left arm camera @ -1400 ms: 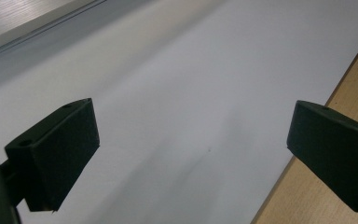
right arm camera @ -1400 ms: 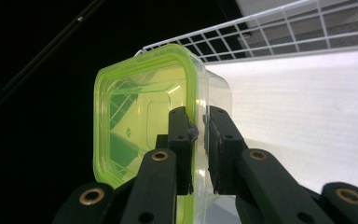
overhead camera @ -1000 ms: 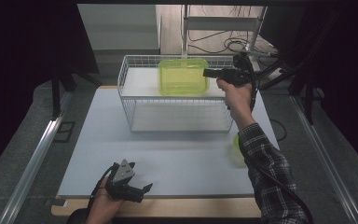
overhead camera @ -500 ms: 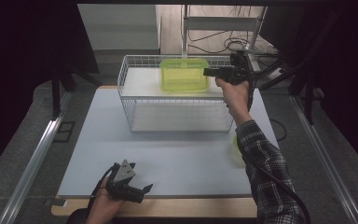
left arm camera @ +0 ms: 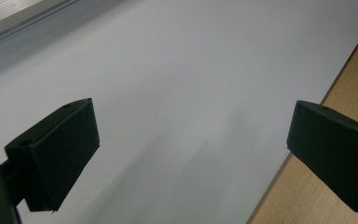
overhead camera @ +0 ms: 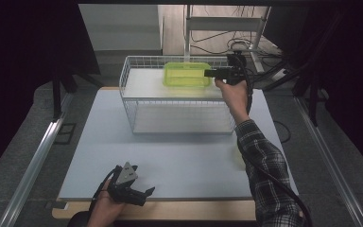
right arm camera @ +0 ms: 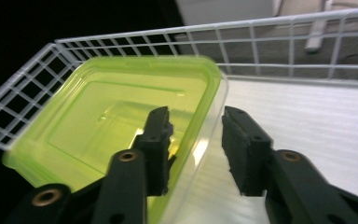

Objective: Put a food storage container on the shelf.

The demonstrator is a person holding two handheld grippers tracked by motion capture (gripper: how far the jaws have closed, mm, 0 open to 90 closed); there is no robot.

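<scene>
A translucent lime-green plastic container [overhead camera: 186, 74] [right arm camera: 98, 121] sits on the white floor of a white wire basket [overhead camera: 127, 101] [right arm camera: 270, 46], at its back. My right gripper [overhead camera: 208, 73] [right arm camera: 196, 126] reaches over the basket's right end and straddles the container's near wall, one jaw inside and one outside. Its jaws have just been opening, and a gap shows on both sides of the wall. My left gripper [overhead camera: 144, 193] [left arm camera: 191, 140] rests wide open near the table's front edge, with nothing between its jaws.
The white mat [overhead camera: 184, 156] [left arm camera: 177, 70] covers the wooden table [left arm camera: 349, 93]. A blurred pale yellow-green thing [overhead camera: 238, 156] lies on the mat beside the person's plaid sleeve [overhead camera: 264, 175]. Cables and a metal frame [overhead camera: 227, 23] stand behind the basket.
</scene>
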